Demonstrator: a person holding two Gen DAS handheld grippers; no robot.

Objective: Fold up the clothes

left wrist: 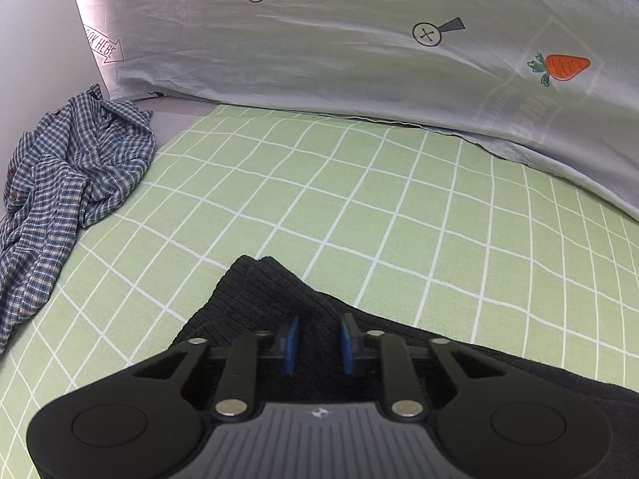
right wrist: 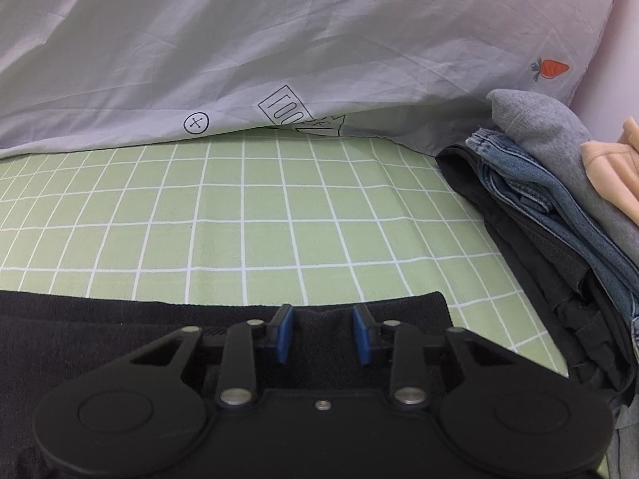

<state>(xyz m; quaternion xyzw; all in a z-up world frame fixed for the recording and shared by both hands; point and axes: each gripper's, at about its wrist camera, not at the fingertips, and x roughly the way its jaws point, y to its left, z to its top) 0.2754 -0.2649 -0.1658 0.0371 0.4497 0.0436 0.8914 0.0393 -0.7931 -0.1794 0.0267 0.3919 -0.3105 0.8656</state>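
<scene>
A black knit garment [left wrist: 271, 291] lies flat on the green checked bed sheet [left wrist: 319, 183], with a ribbed corner bunched up just ahead of my left gripper [left wrist: 319, 337]. The left gripper is open, its blue pads [left wrist: 293, 335] on either side of a raised fold. In the right wrist view the same black garment [right wrist: 120, 319] stretches across the bottom with a straight far edge. My right gripper [right wrist: 323, 331] is open over its right corner, pads [right wrist: 285, 329] apart and empty.
A grey printed duvet [left wrist: 339, 40] lies along the back of the bed, also in the right wrist view [right wrist: 279, 40]. A crumpled blue checked shirt [left wrist: 68, 175] lies at the left. A stack of folded clothes [right wrist: 559, 199] sits at the right: black, denim, grey, peach.
</scene>
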